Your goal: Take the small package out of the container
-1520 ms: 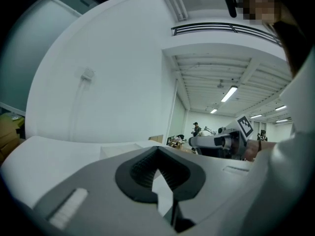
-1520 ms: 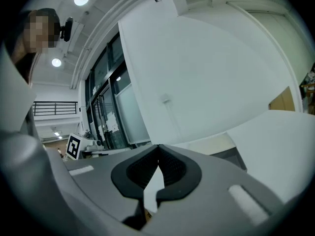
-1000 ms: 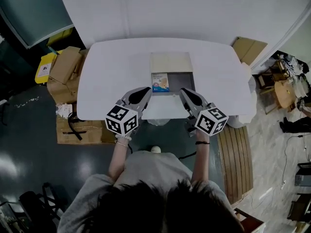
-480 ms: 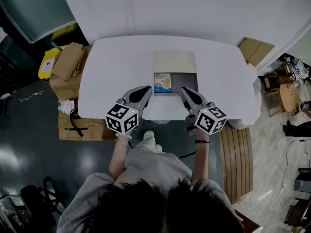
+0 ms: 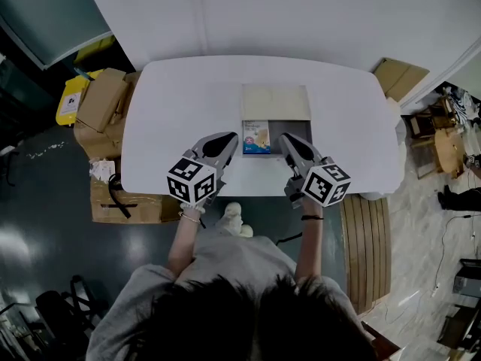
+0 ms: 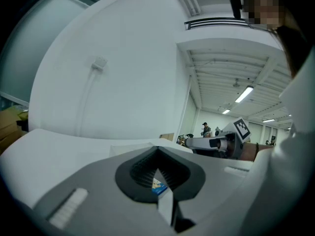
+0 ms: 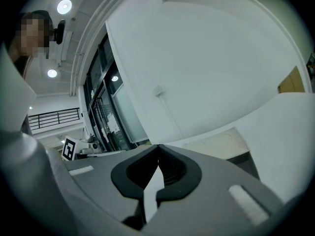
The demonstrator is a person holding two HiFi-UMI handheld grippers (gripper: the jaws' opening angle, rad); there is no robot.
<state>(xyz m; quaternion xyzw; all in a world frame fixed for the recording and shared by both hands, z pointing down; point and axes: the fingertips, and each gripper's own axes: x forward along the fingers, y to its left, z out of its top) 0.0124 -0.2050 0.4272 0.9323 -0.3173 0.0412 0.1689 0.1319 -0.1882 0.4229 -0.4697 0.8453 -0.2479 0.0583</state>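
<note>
On the white table (image 5: pixel 180 119) stands a grey open container (image 5: pixel 289 126), its beige lid (image 5: pixel 275 102) folded back to the far side. The small blue and beige package (image 5: pixel 256 136) lies in the container's left half, and a sliver of this package (image 6: pixel 158 186) shows through the left jaws. My left gripper (image 5: pixel 231 137) is shut and empty just left of the package. To the container's right front, my right gripper (image 5: pixel 285 139) is also shut and empty. In their own views, the left gripper (image 6: pixel 157 149) and the right gripper (image 7: pixel 158 147) both have their jaw tips meeting.
Cardboard boxes (image 5: pixel 101 104) and a yellow item (image 5: pixel 69 104) lie on the floor left of the table. A wooden slatted bench (image 5: pixel 364 247) stands at the right, and more cardboard (image 5: pixel 402 77) at the far right. A white wall rises behind the table.
Both grippers have come slightly forward over the table's near edge and now sit level with the package. Both stay shut. The package has not moved in the container.
</note>
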